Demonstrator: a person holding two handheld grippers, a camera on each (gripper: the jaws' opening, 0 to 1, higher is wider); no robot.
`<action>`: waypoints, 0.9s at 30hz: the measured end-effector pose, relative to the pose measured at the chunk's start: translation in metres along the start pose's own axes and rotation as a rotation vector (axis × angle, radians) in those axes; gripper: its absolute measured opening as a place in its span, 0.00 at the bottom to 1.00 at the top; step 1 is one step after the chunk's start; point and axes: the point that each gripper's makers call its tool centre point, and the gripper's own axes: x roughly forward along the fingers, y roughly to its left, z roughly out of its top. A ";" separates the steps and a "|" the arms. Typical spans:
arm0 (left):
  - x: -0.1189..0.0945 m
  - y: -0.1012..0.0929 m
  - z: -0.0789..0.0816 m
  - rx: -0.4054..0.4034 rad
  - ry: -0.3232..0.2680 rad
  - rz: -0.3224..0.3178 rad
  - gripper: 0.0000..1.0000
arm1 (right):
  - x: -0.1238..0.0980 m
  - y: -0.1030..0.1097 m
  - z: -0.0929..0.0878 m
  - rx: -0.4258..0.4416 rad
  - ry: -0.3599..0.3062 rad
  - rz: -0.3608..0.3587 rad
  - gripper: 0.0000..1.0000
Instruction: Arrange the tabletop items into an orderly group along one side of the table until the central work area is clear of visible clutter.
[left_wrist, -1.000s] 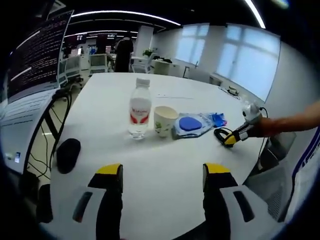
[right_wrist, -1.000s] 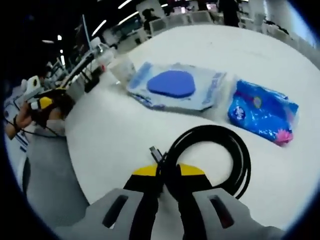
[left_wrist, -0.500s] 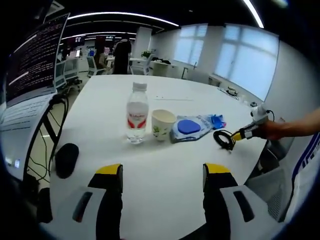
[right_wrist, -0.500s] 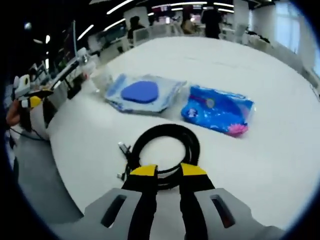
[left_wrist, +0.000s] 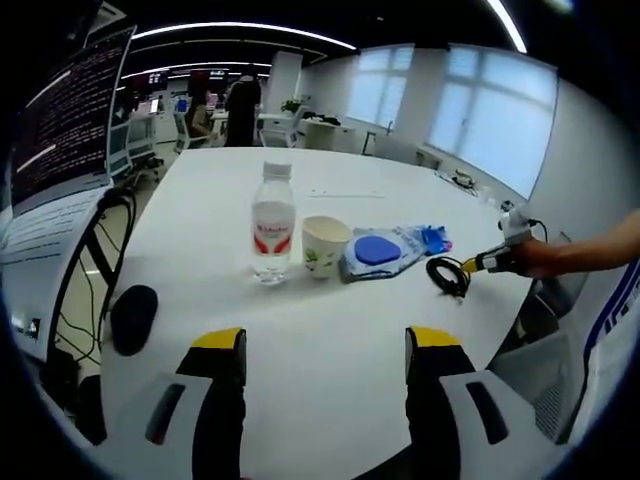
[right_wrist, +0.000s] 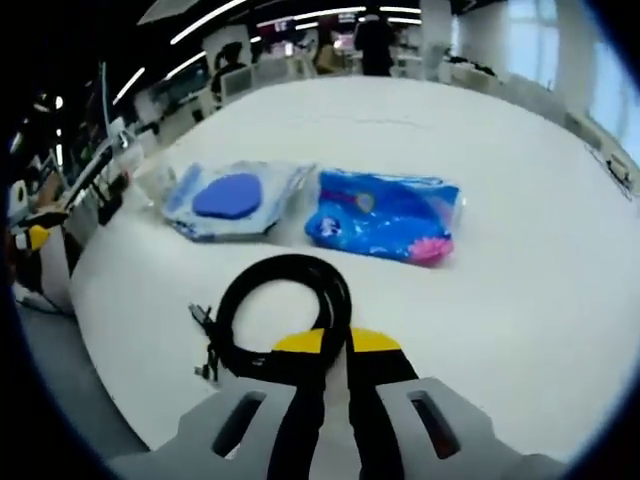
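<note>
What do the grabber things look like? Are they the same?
Yes, they match. The left gripper has two black jaws with yellow tips, growing out of a pale grey body with dark oval slots. The right gripper has the same yellow tips, black jaws and grey slotted body. The arm behind it is bare.

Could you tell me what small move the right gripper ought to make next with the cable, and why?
Probably slide the coiled black cable a little closer to the blue tissue pack and let go. The right gripper has its jaws shut on the coil's near edge, and the coil lies apart from the row of bottle, paper cup and packets.
</note>
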 end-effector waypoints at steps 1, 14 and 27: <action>0.000 0.000 0.000 0.001 0.000 0.001 0.64 | 0.000 0.000 0.003 -0.005 -0.007 -0.002 0.02; 0.000 0.000 0.006 0.010 -0.008 0.004 0.65 | -0.030 0.025 0.021 -0.162 -0.067 0.112 0.29; 0.002 -0.009 0.007 0.030 -0.014 -0.013 0.67 | -0.092 0.061 0.032 -0.158 -0.207 0.211 0.58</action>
